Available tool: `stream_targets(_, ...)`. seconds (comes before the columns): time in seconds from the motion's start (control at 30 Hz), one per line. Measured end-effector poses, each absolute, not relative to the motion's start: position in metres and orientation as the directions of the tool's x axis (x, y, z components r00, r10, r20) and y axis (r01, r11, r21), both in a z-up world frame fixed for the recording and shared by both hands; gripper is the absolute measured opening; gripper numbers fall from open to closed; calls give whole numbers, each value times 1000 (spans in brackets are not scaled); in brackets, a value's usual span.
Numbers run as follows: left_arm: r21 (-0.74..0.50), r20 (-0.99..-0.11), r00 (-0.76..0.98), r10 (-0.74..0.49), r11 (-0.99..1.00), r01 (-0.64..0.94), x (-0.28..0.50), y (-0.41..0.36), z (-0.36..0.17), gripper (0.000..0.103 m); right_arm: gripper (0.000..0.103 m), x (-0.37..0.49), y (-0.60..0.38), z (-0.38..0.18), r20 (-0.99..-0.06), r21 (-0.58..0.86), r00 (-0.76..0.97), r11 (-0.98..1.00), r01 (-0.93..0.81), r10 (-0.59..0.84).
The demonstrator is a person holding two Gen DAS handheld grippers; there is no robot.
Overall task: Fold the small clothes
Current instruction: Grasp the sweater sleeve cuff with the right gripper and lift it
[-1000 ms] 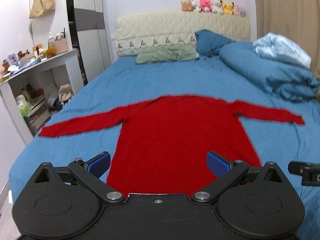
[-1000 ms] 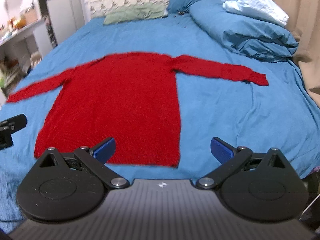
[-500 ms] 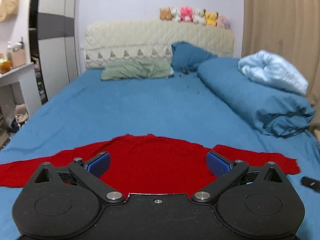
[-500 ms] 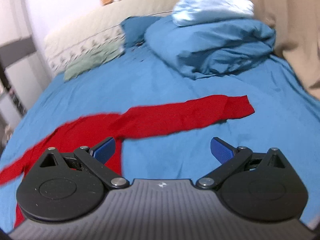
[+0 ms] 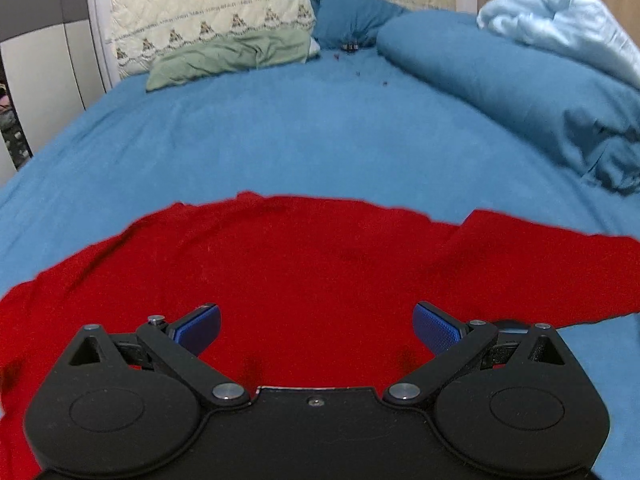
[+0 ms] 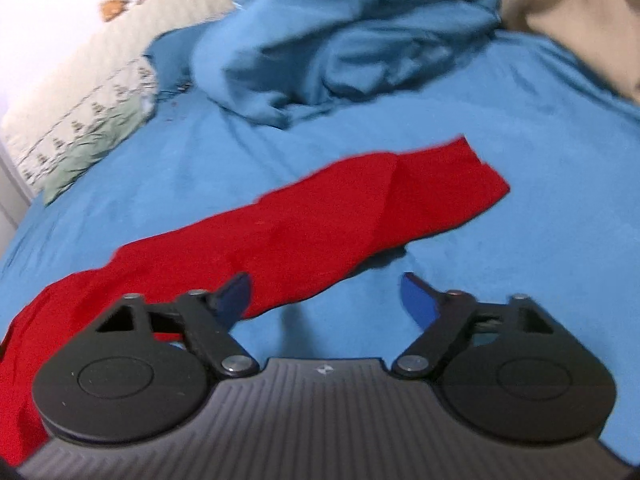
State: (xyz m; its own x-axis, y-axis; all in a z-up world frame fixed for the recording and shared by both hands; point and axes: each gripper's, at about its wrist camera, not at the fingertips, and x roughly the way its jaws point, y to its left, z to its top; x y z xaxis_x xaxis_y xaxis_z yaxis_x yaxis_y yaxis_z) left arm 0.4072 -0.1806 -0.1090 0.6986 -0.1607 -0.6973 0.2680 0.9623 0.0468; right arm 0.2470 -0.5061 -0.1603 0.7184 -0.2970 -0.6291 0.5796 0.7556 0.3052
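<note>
Looking along the left gripper, we saw its jaws spread wide over the red sweater, with nothing pinched between the blue pads. The sweater lay flat on the blue bedsheet, its body filling the near part of the left view and its neckline toward the headboard. From the right gripper we saw the sweater's right sleeve stretched out across the sheet, its cuff pointing toward the tan curtain. That gripper's jaws had just been closing somewhat, yet they were released and gripped nothing: the left pad sat over the sleeve's near edge, the right pad over bare sheet. A rumpled blue duvet was heaped beyond the sleeve, well apart from it. A green pillow rested against the headboard.
</note>
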Motion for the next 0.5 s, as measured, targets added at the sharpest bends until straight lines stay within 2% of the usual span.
stream_targets(0.07,41,-717,680,-155,964,263,419,-179,-121,103,73,256,-520,-173,-641,338,707,716,610,-300)
stream_targets(0.1,37,-725,671,-154,965,261,424,-178,-126,103,71,258,-525,-176,-634,356,709,698,621,-308)
stream_targets(0.2,28,-743,652,-153,966,258,438,-176,-142,103,51,265,-536,-179,-612,379,714,667,642,-339)
stream_targets(0.27,23,-759,633,-150,966,256,446,-175,-151,103,33,270,-542,-178,-614,376,705,654,656,-354)
stream_targets(0.33,11,-779,609,-150,967,253,454,-173,-159,103,23,275,-545,-176,-613,369,701,653,662,-365)
stream_targets(0.5,-15,-796,579,-176,962,273,466,-168,-162,103,21,291,-536,-153,-579,341,726,698,629,-372)
